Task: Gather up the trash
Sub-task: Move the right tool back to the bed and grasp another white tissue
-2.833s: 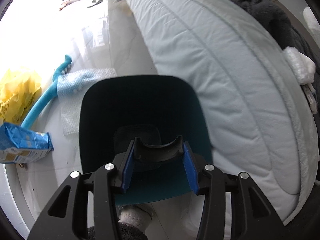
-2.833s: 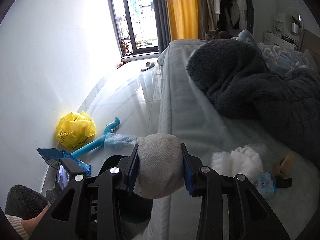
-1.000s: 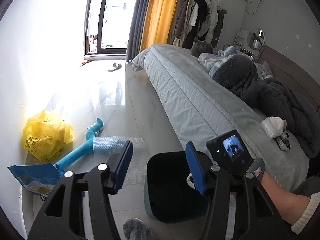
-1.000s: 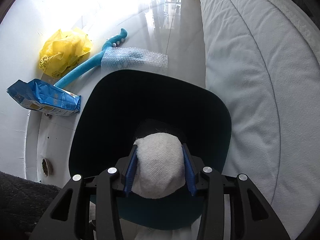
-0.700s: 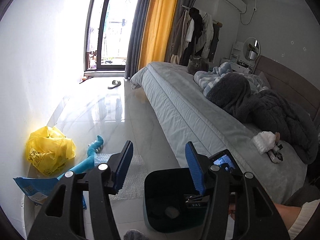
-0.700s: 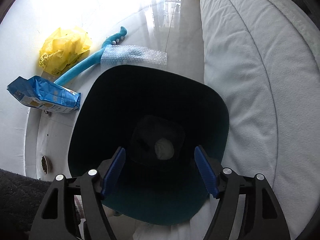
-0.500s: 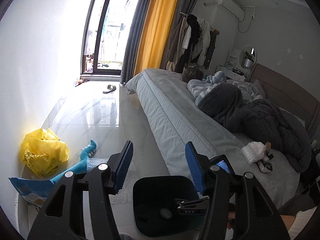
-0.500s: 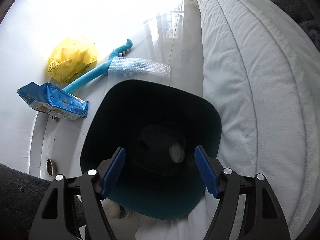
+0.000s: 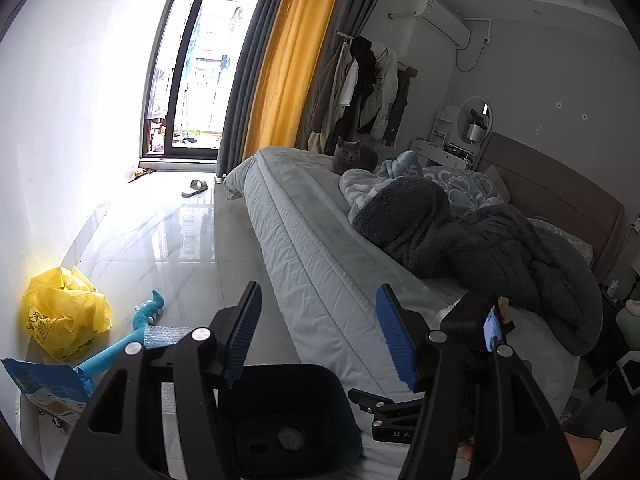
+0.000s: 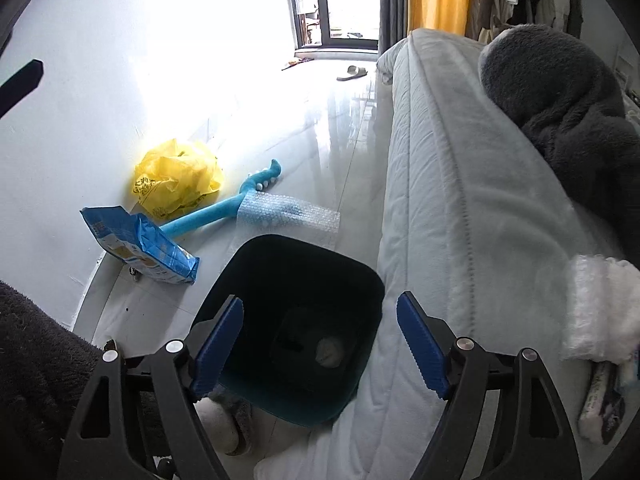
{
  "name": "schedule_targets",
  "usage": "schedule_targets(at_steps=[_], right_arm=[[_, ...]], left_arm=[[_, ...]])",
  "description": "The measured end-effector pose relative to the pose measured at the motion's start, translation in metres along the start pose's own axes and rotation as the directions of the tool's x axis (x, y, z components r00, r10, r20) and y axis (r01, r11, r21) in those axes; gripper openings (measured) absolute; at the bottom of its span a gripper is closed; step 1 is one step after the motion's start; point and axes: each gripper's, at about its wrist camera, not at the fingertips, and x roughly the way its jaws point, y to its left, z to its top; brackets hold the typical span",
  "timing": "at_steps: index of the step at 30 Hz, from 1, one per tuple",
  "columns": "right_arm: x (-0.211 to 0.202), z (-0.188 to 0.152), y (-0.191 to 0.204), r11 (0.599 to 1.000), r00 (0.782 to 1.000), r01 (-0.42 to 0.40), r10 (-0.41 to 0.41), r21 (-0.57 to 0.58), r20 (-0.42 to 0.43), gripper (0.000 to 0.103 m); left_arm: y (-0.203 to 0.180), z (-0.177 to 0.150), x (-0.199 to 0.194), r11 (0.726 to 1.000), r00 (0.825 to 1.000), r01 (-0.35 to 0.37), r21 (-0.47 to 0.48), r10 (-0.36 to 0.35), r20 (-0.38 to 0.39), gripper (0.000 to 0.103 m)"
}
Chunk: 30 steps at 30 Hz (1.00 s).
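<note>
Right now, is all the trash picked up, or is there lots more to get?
One piece is done: a white wad lies at the bottom of the dark bin. Nothing is in hand; the right claw has just been opening and is empty, and so is the left claw. Still left on the floor: the yellow bag, blue packet and bubble wrap, plus a white bundle on the bed.

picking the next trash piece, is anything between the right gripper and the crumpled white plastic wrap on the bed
Nothing visible. The right gripper is open and empty; only bare grey mattress separates it from the crumpled white plastic wrap.
</note>
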Motion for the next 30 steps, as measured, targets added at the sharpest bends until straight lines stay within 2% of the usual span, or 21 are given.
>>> schedule_targets(at_steps=[9,17,22,26,30], right_arm=[[-0.047,-0.011,-0.037,0.998,0.994,0.037,-0.041,0.045,0.1,0.081],[-0.082,-0.017,-0.078,0.991,0.981,0.063,-0.083,0.115,0.176,0.083],[-0.096,-0.022,-0.103,0.985,0.971,0.088,-0.118,0.148,0.21,0.084],[-0.105,-0.027,-0.125,0.979,0.96,0.121,-0.158,0.165,0.229,0.084],[-0.11,-0.031,-0.146,0.968,0.953,0.123,-0.176,0.217,0.245,0.084]], left_arm=[[-0.038,-0.006,0.014,0.998,0.999,0.04,0.041,-0.039,-0.016,0.065],[-0.071,-0.012,0.032,0.993,0.994,0.094,0.076,-0.089,-0.059,0.066],[-0.096,-0.009,0.043,0.979,0.99,0.133,0.155,-0.124,-0.064,0.071],[-0.108,-0.019,0.057,0.965,0.983,0.173,0.198,-0.155,-0.102,0.071],[-0.106,-0.028,0.081,0.966,0.97,0.214,0.147,-0.192,-0.151,0.071]])
